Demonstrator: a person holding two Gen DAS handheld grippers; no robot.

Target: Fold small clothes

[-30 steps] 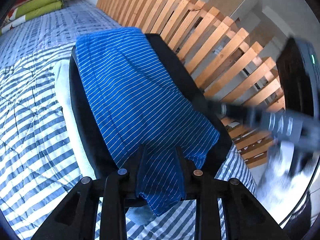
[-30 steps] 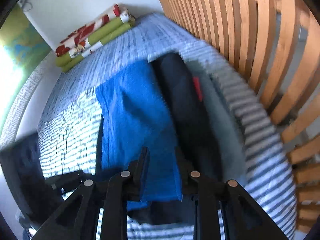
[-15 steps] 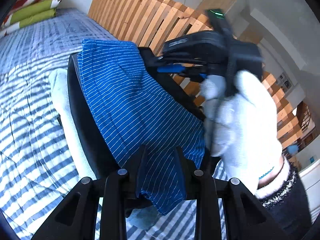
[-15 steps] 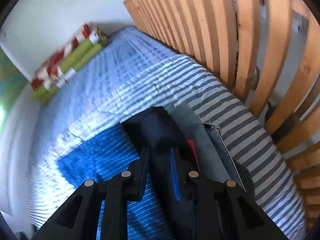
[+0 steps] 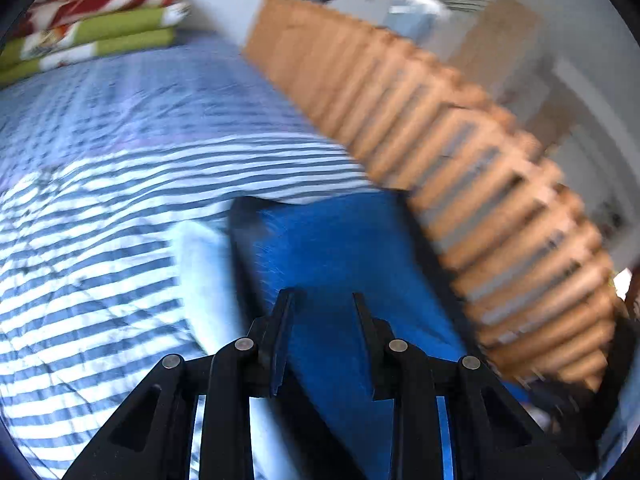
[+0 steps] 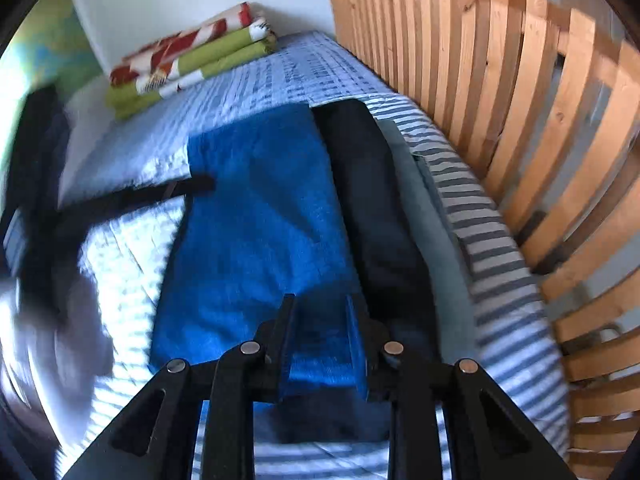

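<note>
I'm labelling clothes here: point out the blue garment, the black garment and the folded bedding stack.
blue garment (image 6: pixel 256 216), right wrist view, its middle.
black garment (image 6: pixel 376 208), right wrist view, its top.
folded bedding stack (image 6: pixel 188 60), right wrist view, green layer.

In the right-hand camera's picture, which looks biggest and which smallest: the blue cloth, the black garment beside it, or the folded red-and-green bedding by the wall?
1. Blue striped cloth
2. Black garment
3. Folded red-and-green bedding

The bedding lies farthest from the camera, so it may really be larger than it looks.
</note>
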